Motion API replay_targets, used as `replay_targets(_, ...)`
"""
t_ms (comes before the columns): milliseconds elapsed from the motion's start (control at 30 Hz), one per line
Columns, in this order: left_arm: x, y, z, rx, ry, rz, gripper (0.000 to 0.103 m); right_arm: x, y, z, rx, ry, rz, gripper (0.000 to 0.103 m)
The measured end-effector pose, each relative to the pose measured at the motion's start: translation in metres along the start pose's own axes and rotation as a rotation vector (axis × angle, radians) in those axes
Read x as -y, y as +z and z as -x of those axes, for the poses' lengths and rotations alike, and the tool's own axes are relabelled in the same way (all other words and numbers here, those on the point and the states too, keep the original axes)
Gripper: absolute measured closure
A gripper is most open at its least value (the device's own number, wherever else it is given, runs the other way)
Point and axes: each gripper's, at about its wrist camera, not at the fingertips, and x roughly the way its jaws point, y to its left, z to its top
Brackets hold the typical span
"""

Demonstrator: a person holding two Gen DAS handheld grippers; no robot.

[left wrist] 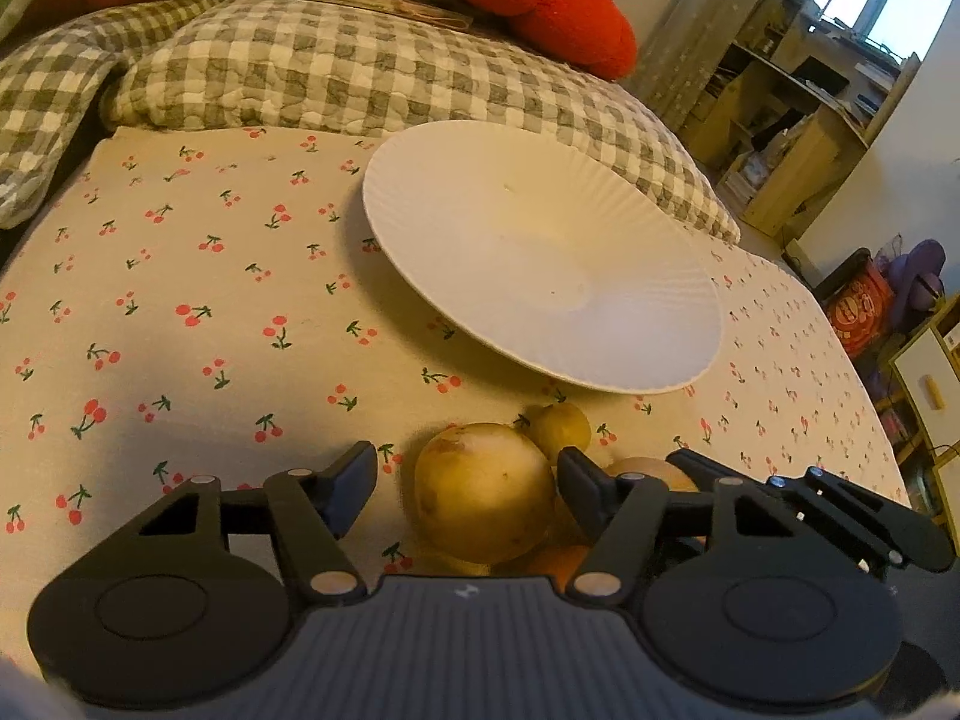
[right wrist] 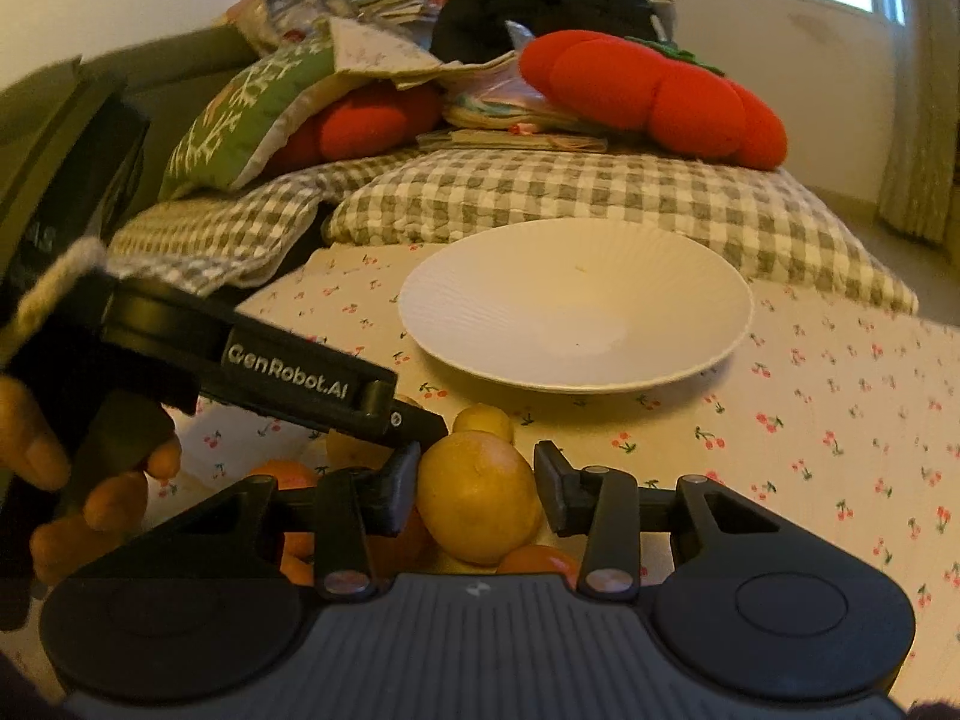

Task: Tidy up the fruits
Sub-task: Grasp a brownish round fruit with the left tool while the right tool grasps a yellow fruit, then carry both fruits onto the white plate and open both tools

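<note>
A pile of fruit lies on the cherry-print cloth in front of an empty white plate [left wrist: 540, 252], which also shows in the right wrist view [right wrist: 576, 306]. My left gripper [left wrist: 468, 480] is open around a large yellowish round fruit [left wrist: 486, 492], with gaps on both sides. A small yellow fruit [left wrist: 561, 429] sits behind it. My right gripper [right wrist: 477, 489] is open around a yellow fruit [right wrist: 477, 498], its left finger close to the skin. Oranges [right wrist: 288, 474] lie beside and below. The left gripper's body [right wrist: 288, 369] reaches in from the left.
Grey checked quilt [left wrist: 336, 72] and red plush cushions [right wrist: 654, 96] lie behind the plate. The bed edge falls off at right toward shelves [left wrist: 798, 120] and a cabinet [left wrist: 930, 378]. A green cushion [right wrist: 252, 108] is at the back left.
</note>
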Motion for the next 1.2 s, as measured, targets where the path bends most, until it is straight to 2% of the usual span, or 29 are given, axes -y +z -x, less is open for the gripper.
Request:
replay_targets(167, 0.009, -0.002, -0.004, 0.01, 0.013, -0.046, 0.041, 0.008, 0.0, 0.008, 0.026, -0.001, -0.053, 0.065)
replay_targets(267, 0.01, -0.002, -0.006, 0.017, -0.011, -0.025, 0.051, 0.011, -0.001, 0.013, 0.037, -0.011, -0.061, 0.066)
replay_targets(300, 0.011, -0.002, -0.007, 0.02, 0.0, -0.036, 0.06, 0.013, -0.001, 0.014, 0.042, -0.014, -0.067, 0.066)
replay_targets(767, -0.007, 0.006, 0.008, 0.041, -0.071, 0.052, 0.061, 0.033, -0.001, 0.02, 0.081, -0.021, -0.134, 0.066)
replay_targets(1067, -0.024, 0.015, 0.03, 0.091, -0.215, 0.114, 0.061, 0.043, 0.006, 0.034, 0.129, -0.022, -0.155, 0.066)
replay_targets(1200, -0.024, 0.029, 0.037, 0.15, -0.239, 0.133, 0.061, 0.049, 0.022, 0.03, 0.151, -0.041, -0.123, 0.066)
